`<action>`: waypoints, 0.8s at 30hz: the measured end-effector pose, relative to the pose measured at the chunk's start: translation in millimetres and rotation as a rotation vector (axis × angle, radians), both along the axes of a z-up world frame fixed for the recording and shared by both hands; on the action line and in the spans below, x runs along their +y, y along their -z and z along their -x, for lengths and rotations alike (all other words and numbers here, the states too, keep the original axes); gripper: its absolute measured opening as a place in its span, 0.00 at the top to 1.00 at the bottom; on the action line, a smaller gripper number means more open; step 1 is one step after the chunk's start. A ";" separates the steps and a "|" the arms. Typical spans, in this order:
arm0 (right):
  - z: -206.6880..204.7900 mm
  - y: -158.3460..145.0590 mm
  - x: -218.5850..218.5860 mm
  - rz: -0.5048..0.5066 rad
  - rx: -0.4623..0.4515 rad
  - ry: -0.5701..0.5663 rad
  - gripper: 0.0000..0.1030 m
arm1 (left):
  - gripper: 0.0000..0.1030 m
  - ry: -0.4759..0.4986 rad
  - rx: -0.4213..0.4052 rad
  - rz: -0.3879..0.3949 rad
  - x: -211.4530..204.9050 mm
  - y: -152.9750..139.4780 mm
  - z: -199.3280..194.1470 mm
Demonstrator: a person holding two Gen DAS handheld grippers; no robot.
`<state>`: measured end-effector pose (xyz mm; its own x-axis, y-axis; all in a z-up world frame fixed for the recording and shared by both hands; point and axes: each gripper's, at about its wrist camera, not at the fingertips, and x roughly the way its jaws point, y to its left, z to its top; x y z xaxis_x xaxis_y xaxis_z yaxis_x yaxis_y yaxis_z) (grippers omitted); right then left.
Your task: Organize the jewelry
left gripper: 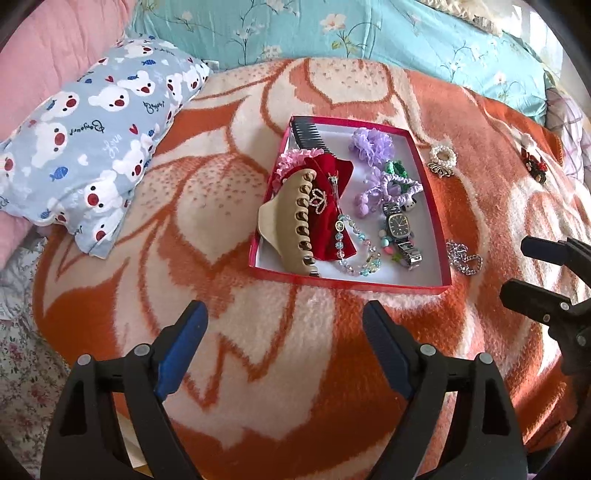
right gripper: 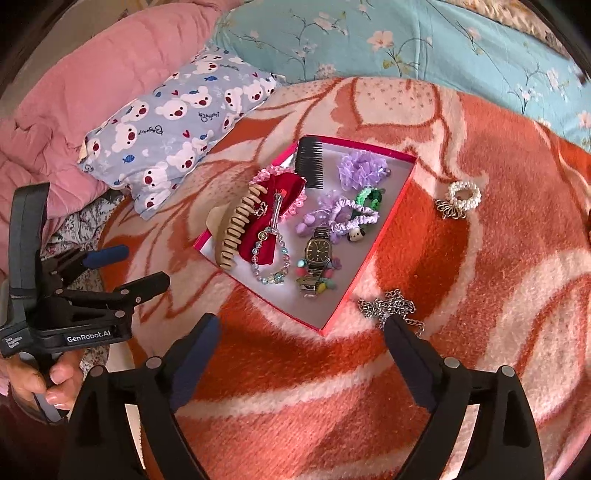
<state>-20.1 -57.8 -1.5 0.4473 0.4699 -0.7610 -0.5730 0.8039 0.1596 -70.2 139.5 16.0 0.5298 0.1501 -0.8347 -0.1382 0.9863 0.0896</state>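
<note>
A red box lies on the orange blanket, holding a beige claw clip, a black comb, a red velvet bow, a bead bracelet, a watch and purple scrunchies. Outside it lie a silver chain, a pearl scrunchie and a dark red clip. My left gripper is open and empty, in front of the box. My right gripper is open and empty, its right fingertip beside the chain.
A bear-print pillow lies left of the box. A pink quilt and a teal floral pillow lie behind. The blanket spreads around the box. The right gripper shows at the left wrist view's right edge.
</note>
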 end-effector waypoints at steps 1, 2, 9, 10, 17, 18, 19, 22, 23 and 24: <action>0.5 -0.8 0.1 0.001 -0.002 0.001 0.10 | 0.16 0.000 -0.001 -0.001 0.4 -0.3 -0.3; 0.9 -1.3 0.2 0.003 -0.002 0.003 0.09 | 0.16 -0.002 -0.001 -0.002 0.3 -0.5 0.1; -2.0 2.8 2.1 0.023 0.010 0.008 0.08 | 0.16 -0.002 -0.004 -0.005 0.3 -1.0 0.6; -3.3 3.7 2.6 0.024 0.012 0.008 0.08 | 0.16 -0.003 -0.003 -0.004 0.7 -1.1 0.3; -13.8 16.5 7.5 0.032 0.033 0.017 0.08 | 0.16 -0.006 0.012 -0.003 3.2 5.8 -7.2; -15.0 18.1 8.2 0.033 0.036 0.020 0.08 | 0.16 -0.009 0.017 -0.004 3.7 7.6 -8.6; -16.8 20.5 9.0 0.034 0.041 0.022 0.08 | 0.16 -0.010 0.018 -0.004 4.1 8.9 -10.1; -21.8 25.6 9.8 0.035 0.054 0.025 0.08 | 0.16 -0.013 0.023 0.003 5.5 13.1 -13.4; -23.2 26.5 10.1 0.034 0.057 0.024 0.08 | 0.16 -0.013 0.025 0.005 5.8 14.3 -15.2; -24.4 27.5 10.5 0.032 0.059 0.024 0.08 | 0.16 -0.012 0.027 0.005 6.0 15.6 -17.6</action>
